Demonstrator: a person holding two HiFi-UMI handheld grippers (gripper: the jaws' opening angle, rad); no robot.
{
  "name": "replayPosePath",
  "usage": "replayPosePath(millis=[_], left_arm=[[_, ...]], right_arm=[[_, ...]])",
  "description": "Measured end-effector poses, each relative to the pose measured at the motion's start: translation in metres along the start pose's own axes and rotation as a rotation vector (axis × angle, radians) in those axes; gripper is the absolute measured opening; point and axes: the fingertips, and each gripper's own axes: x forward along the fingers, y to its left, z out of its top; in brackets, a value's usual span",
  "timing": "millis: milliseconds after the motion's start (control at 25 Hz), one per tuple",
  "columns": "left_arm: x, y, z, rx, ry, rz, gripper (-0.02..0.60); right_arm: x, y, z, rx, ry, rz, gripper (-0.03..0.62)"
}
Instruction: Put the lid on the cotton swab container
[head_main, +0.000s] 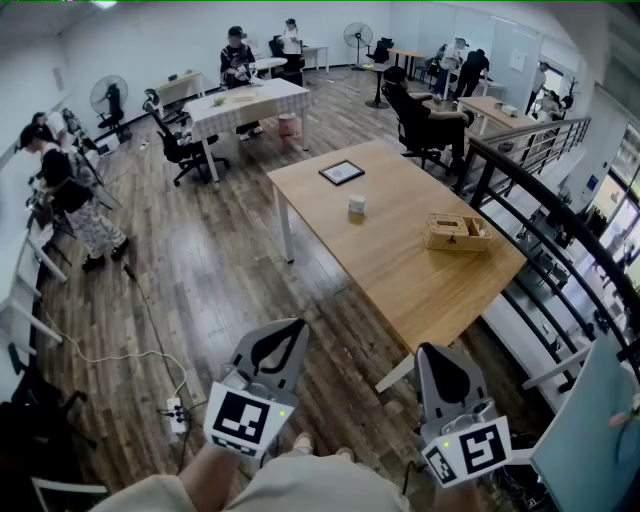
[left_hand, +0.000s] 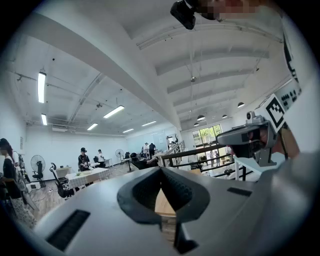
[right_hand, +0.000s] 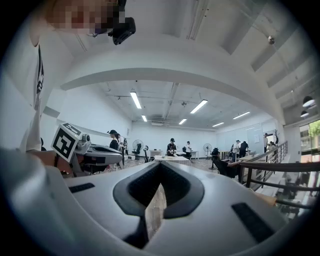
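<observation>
The cotton swab container (head_main: 357, 207), a small pale cylinder, stands near the middle of a wooden table (head_main: 400, 270) well ahead of me. I cannot make out its lid from here. My left gripper (head_main: 290, 326) and right gripper (head_main: 436, 352) are held low over the wooden floor, short of the table's near corner. Each has its jaws together and nothing between them. In the left gripper view the left gripper (left_hand: 161, 170) points towards the table. In the right gripper view the right gripper (right_hand: 160, 166) points into the room.
On the table lie a black-framed flat square (head_main: 342, 172) and a wooden tray box (head_main: 457, 232). A black railing (head_main: 545, 215) runs along the right. A power strip (head_main: 175, 415) and cable lie on the floor at left. People sit at desks (head_main: 248, 105) farther back.
</observation>
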Motion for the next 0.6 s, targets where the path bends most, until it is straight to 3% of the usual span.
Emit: replayPosePath(millis=[600], left_arm=[[0.008,-0.027,-0.002,0.014,0.031,0.014,0.021]], right_arm=[[-0.016,-0.024,-0.012,0.056,0.005,0.004,0.026]])
